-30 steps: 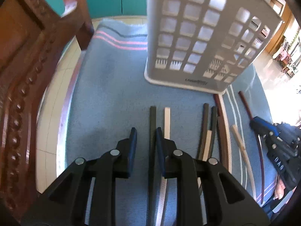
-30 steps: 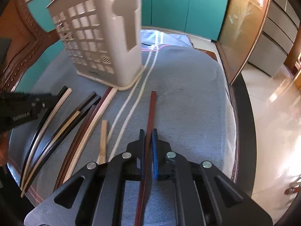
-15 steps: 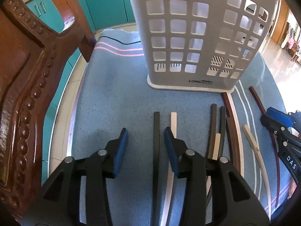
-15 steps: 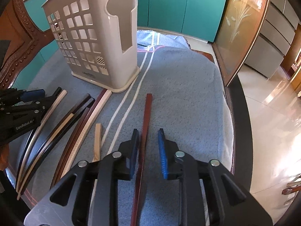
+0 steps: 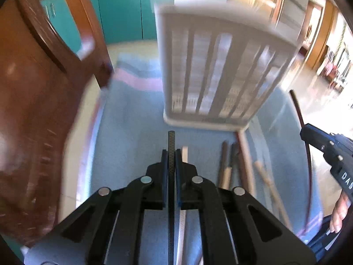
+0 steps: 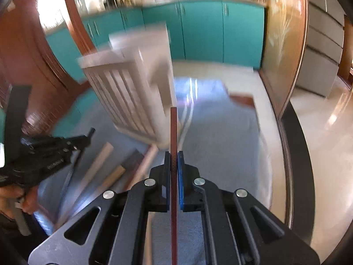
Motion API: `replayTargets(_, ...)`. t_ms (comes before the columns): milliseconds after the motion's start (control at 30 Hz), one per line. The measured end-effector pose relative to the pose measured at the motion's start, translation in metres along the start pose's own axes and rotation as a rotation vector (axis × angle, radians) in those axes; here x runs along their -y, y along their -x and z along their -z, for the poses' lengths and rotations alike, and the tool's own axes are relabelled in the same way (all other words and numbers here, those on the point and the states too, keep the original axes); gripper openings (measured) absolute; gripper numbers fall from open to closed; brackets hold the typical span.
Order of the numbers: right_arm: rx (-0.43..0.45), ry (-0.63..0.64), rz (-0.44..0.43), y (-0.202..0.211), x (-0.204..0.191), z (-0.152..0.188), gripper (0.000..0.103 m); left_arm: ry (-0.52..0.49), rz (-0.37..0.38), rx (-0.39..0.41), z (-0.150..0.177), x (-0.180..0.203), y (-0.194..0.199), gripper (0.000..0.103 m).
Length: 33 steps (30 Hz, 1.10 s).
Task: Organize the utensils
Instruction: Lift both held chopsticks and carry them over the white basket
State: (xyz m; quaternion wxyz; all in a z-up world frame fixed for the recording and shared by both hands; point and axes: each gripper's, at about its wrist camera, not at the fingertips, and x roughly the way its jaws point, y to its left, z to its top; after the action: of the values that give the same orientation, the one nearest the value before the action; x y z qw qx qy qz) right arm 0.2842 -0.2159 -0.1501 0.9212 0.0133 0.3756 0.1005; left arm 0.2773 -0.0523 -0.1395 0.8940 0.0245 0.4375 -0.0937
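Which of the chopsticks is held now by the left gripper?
The black chopstick, clamped between the shut jaws of the left gripper. The white chopstick beside it lies on the blue cloth, untouched.

The left wrist view looks forward and steeply down along its own black two-finger left gripper (image 5: 171, 154), facing the white slotted plastic basket (image 5: 220, 66) from close by, with the blue woven cloth (image 5: 132, 137) spread below that basket. The right wrist view sits to the basket's other side, looking down along the black right gripper (image 6: 174, 156) towards the same basket (image 6: 132, 88), slightly further off. Both views share the basket, the cloth (image 6: 220, 137) and the loose sticks in front of the basket (image 5: 242, 165) (image 6: 106, 170). Each camera catches the other gripper at its edge (image 5: 331, 154) (image 6: 44, 154). Both pictures are motion-blurred.
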Motion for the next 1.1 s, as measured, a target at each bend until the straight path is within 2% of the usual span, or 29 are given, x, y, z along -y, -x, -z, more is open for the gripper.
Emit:
replayTargets(133, 0.137, 0.019, -0.055, 0.060, -0.007, -0.015, 0.006, -0.026, 0.038, 0.165, -0.007, 0.013, 0.071, 0.007)
replayTargets(300, 0.270, 0.039, -0.085, 0.121, -0.019, -0.030, 0.006, -0.031, 0.078, 0.324, -0.015, 0.025, 0.146, 0.007)
replayTargets(433, 0.355, 0.030, -0.123, 0.149, -0.022, -0.059, 0.006, -0.017, 0.068, 0.447, -0.040, 0.013, 0.199, 0.007)
replayTargets(500, 0.411, -0.003, -0.170, 0.156, -0.021, -0.083, 0.006, 0.021, 0.087, 0.493, -0.065, 0.008, 0.222, 0.007)
replayTargets(633, 0.481, -0.107, -0.219, 0.153, -0.009, -0.118, 0.006, 0.117, 0.128, 0.578, -0.102, -0.008, 0.243, 0.007)
replayTargets(733, 0.552, -0.187, -0.180, 0.143, -0.002, -0.134, 0.006, 0.205, 0.141, 0.645, -0.119, -0.028, 0.245, 0.007)
replayTargets(767, 0.570, -0.192, -0.147, 0.139, -0.003, -0.136, 0.006, 0.230, 0.134, 0.682, -0.123, -0.031, 0.245, 0.007)
replayTargets(833, 0.585, -0.178, -0.110, 0.127, -0.006, -0.139, 0.006, 0.264, 0.094, 0.700, -0.132, -0.039, 0.226, 0.007)
replayTargets(900, 0.553, -0.164, -0.072, 0.103, -0.010, -0.136, 0.006, 0.278, 0.091, 0.672, -0.136, -0.046, 0.210, 0.007)
replayTargets(967, 0.487, -0.121, -0.072, 0.077, -0.017, -0.132, 0.006, 0.273, 0.099, 0.633, -0.142, -0.045, 0.184, 0.007)
replayTargets(1100, 0.374, -0.039, -0.031, 0.037, -0.032, -0.119, 0.007, 0.245, 0.060, 0.501, -0.151, -0.038, 0.130, 0.007)
